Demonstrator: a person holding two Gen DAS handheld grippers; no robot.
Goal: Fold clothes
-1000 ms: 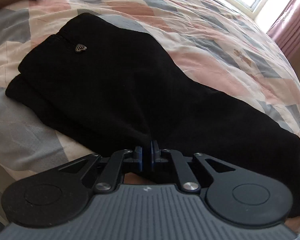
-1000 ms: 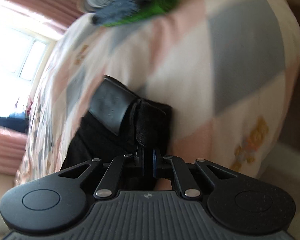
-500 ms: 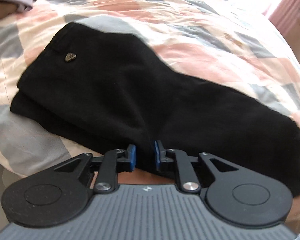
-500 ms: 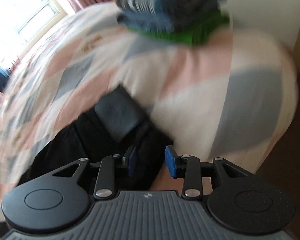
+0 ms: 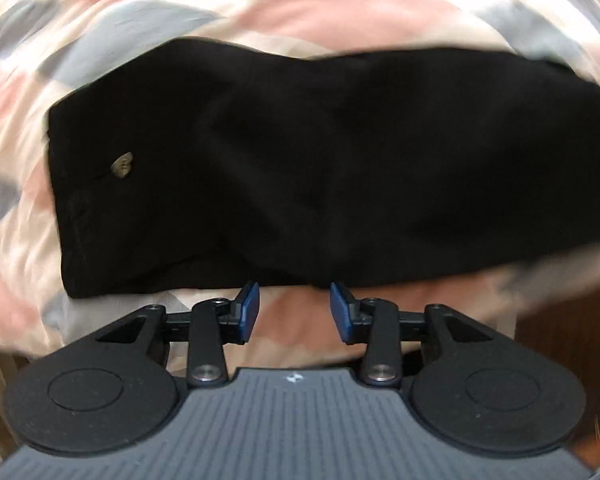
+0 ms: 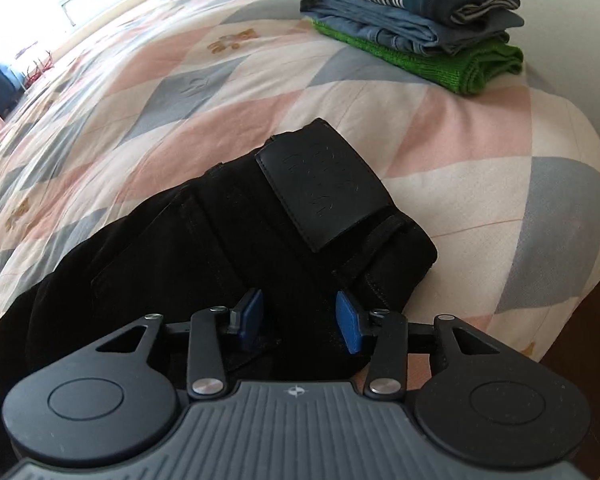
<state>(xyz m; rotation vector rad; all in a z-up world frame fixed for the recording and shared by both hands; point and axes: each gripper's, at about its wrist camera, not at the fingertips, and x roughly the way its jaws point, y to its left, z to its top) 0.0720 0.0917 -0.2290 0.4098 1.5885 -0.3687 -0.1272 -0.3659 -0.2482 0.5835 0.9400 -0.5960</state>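
Black trousers (image 5: 320,168) lie flat on the bed (image 5: 148,8), doubled lengthwise, just ahead of both grippers. Nearest in the left wrist view, the left gripper (image 5: 295,307) hovers with its blue-padded fingers (image 5: 249,307) apart and empty, the garment's near edge at 12 o'clock just beyond the tips. The long axis runs 9 to 3 o'clock across that view, with a small metal badge (image 5: 121,165) toward the 9 o'clock end.

In the right wrist view, the right gripper (image 6: 300,322) has its fingers spread too, gripping nothing, poised over the cloth of the waistband end (image 6: 340,240); a black leather patch (image 6: 322,192) sits at 12 o'clock. The right hand looks nearer the waist, the left nearer the middle.

The fabric appears thick, matte and fairly smooth. Whether another fold follows, I cannot tell.

Farther off, at 1 o'clock, a stack of folded clothes (image 6: 416,20) rests on the bed.
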